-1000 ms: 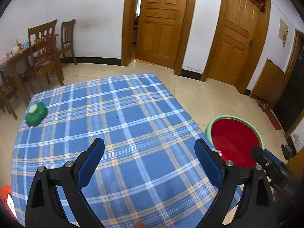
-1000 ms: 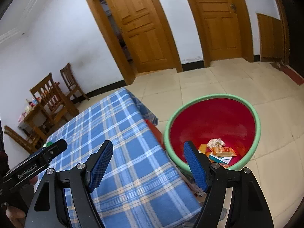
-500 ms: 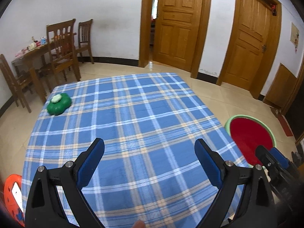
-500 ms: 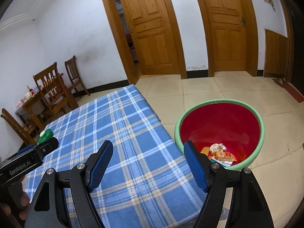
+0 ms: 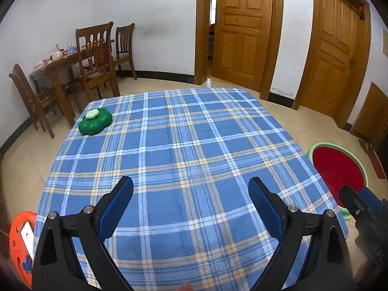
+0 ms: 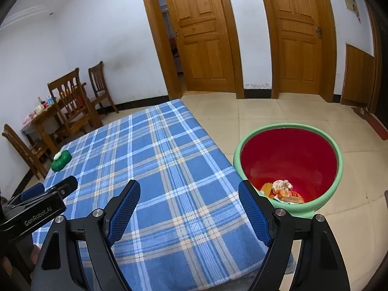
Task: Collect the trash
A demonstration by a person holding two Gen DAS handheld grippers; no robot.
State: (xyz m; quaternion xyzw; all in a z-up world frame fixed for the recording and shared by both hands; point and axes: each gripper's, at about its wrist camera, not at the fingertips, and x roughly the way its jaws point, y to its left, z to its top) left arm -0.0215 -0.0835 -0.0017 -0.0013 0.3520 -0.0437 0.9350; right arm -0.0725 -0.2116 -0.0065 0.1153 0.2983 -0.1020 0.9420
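Observation:
A red basin with a green rim (image 6: pixel 289 162) stands on the floor right of the table; it holds crumpled paper and orange wrappers (image 6: pixel 282 190). It also shows in the left wrist view (image 5: pixel 338 169). My left gripper (image 5: pixel 191 205) is open and empty above the near part of the blue plaid tablecloth (image 5: pixel 174 150). My right gripper (image 6: pixel 189 209) is open and empty over the cloth's near right corner (image 6: pixel 155 169), just left of the basin. A green flower-shaped object (image 5: pixel 95 120) with a white top sits at the cloth's far left; it also shows in the right wrist view (image 6: pixel 61 160).
An orange perforated stool (image 5: pixel 20 240) with a white item on it stands at the table's near left. A wooden dining table with chairs (image 5: pixel 72 72) is at the back left. Two wooden doors (image 5: pixel 242 31) are in the far wall. Tiled floor surrounds the table.
Both grippers have pulled back and swung left: the basin has drifted right and away in both views, and the green object has come further into view. Both stay open.

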